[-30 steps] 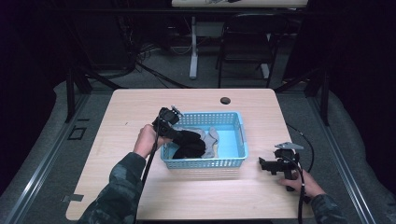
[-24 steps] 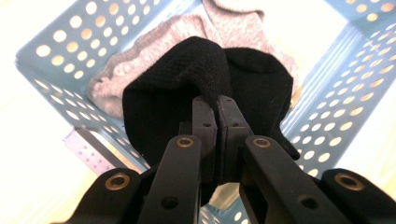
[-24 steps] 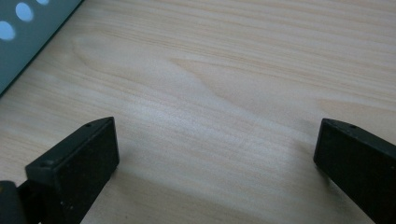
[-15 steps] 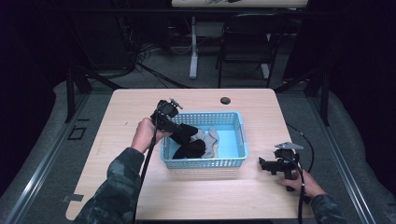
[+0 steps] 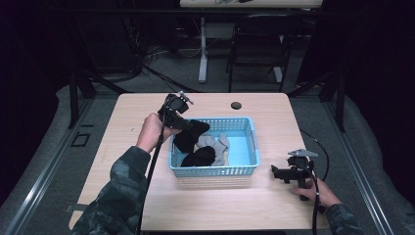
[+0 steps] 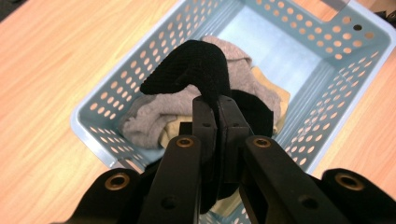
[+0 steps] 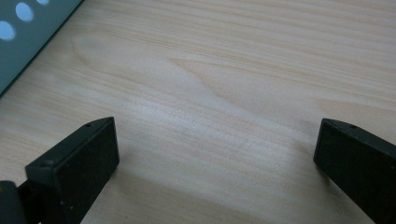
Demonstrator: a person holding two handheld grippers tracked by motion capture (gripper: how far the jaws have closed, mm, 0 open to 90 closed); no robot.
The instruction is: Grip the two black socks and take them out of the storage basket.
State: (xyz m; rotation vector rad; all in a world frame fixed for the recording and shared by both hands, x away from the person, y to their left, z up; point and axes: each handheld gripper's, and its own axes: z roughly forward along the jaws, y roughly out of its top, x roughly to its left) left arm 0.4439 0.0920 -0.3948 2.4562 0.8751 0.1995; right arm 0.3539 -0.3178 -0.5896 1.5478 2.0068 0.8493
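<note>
A light blue perforated basket stands mid-table, holding grey socks, a cream cloth and another black sock. My left gripper is shut on a black sock, lifted above the basket's left part; the sock droops from the jaws over the grey socks. My right gripper rests low over the bare table at the basket's right, jaws wide apart with nothing between them.
A small dark round object lies near the table's far edge. A corner of the basket shows in the right gripper view. Beyond the wooden table stand a chair and a white post on the dark floor.
My left gripper has risen and drawn back to the left with the black sock, pulling it up out of the basket. The right gripper has stayed put.
</note>
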